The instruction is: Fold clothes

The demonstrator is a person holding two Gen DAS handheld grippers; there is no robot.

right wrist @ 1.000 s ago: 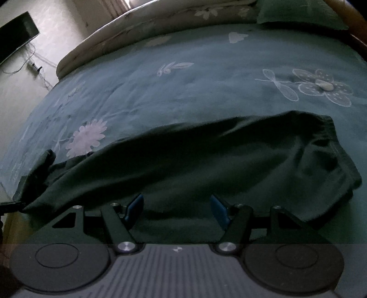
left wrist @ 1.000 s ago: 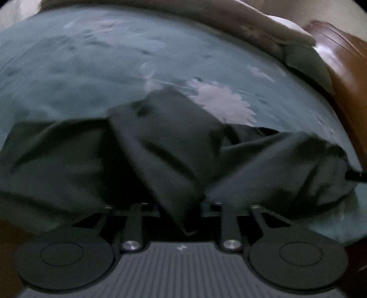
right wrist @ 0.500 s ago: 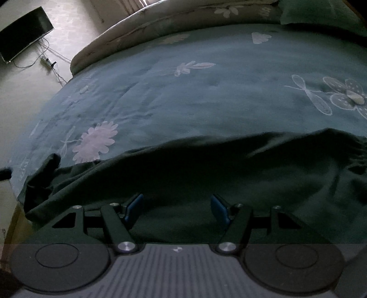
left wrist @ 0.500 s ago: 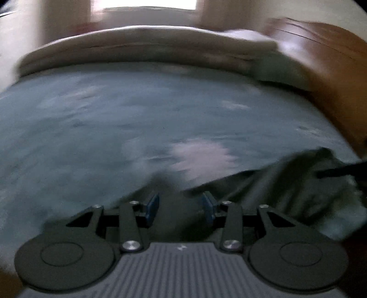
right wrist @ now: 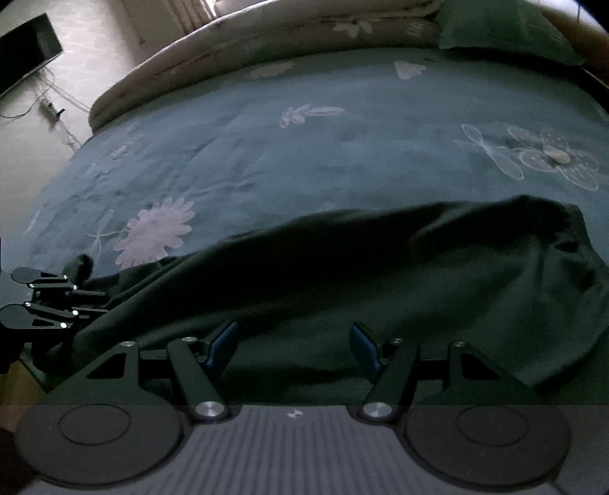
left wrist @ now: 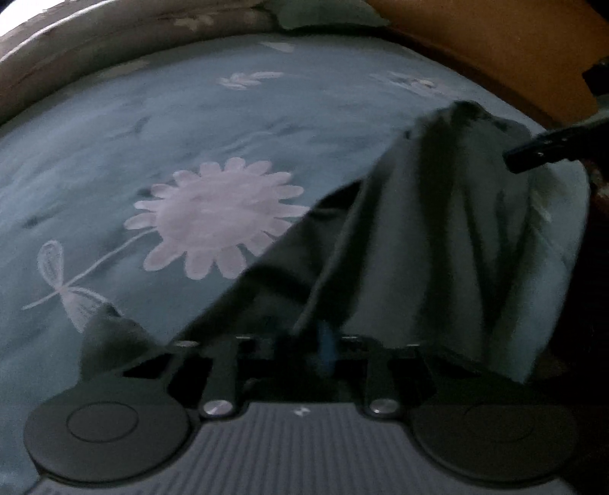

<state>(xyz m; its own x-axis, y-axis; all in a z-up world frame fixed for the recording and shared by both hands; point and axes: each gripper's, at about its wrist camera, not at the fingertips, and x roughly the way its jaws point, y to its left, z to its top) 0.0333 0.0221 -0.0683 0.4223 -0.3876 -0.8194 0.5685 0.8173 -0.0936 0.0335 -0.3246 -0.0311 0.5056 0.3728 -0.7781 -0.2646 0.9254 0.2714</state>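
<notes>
A dark green garment (right wrist: 380, 274) lies along the near edge of the bed. In the left wrist view the garment (left wrist: 437, 236) drapes over my left gripper (left wrist: 323, 342), which is shut on its edge; the cloth hides the fingers. The left gripper also shows in the right wrist view (right wrist: 87, 304), at the garment's left end. My right gripper (right wrist: 293, 342) is open, its blue pads apart, just above the garment's middle near edge. One right finger (left wrist: 540, 148) shows in the left wrist view.
The bed has a teal sheet with pale flowers (right wrist: 304, 152). A rolled quilt (right wrist: 266, 42) and a green pillow (right wrist: 506, 30) lie at the far side. A wooden headboard (left wrist: 495, 49) stands on the right. A TV (right wrist: 26, 49) and cables lie on the floor at left.
My left gripper was shut on cloth, opened half a second ago, and is now shut on the garment's edge again. The right gripper has stayed open over the garment.
</notes>
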